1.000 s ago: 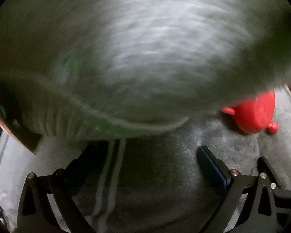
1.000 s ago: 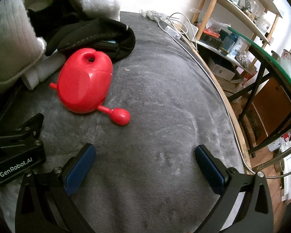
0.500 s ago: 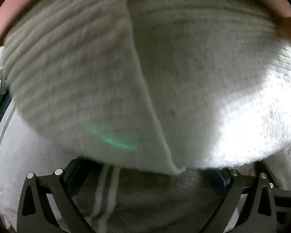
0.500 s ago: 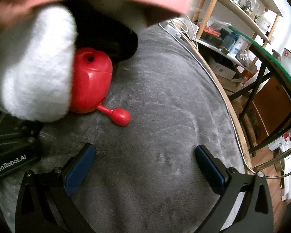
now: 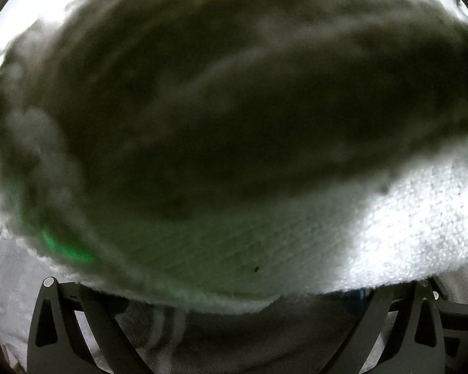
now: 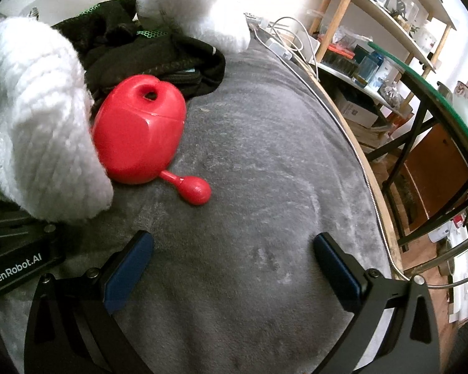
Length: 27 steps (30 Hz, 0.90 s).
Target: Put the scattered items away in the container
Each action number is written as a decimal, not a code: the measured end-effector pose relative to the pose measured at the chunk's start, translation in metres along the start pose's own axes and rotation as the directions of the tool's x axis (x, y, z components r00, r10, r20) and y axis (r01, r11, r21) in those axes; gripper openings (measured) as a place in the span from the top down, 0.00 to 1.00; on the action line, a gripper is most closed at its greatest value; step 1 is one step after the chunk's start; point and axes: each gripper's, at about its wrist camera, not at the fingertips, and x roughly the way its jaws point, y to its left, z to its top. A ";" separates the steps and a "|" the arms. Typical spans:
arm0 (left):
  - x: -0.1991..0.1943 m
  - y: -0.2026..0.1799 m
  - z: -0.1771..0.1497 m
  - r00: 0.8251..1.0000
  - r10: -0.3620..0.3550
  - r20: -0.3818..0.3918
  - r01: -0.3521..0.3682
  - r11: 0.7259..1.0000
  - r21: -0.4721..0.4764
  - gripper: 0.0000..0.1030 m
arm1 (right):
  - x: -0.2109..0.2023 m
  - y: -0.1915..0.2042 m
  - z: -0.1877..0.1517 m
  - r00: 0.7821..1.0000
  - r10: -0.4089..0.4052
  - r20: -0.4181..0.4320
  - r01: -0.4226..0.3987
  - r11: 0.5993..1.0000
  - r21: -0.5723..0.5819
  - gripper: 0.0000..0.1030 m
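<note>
- The white knitted cloth (image 5: 405, 233) now fills almost the whole left wrist view, mostly in dark shadow. Half a second ago it was lit and a pink rim showed above it.
- That pink rim, probably the container, is gone from both views, so I cannot tell where the container is now. The cloth does not look dropped in yet.
- In the right wrist view the cloth has swung back to the left, uncovering more of the red toy (image 6: 140, 131).
- The toy has not moved. It lies on the grey blanket (image 6: 280, 171), touching the black clothes (image 6: 159, 53) behind it, and awaits tidying.
- The left gripper (image 5: 240, 299) points into the cloth. Its finger arms stand wide apart and the tips are hidden under the cloth's lower edge, so no pinch shows.
- The right gripper (image 6: 234, 268) hovers low over bare blanket, near the toy and to its right. Its jaws are spread wide and empty, exactly as a second ago.
</note>
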 end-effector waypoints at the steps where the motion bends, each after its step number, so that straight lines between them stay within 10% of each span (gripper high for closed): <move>1: 0.000 -0.001 0.000 1.000 0.000 0.000 0.000 1.000 0.000 0.00 | 0.000 0.000 0.000 1.000 0.000 0.001 0.000 1.000 0.001 0.01; 27: -0.001 0.005 -0.005 1.000 -0.003 0.001 0.003 1.000 -0.002 0.00 | -0.004 0.011 -0.003 0.997 -0.069 0.038 0.069 0.997 -0.015 0.01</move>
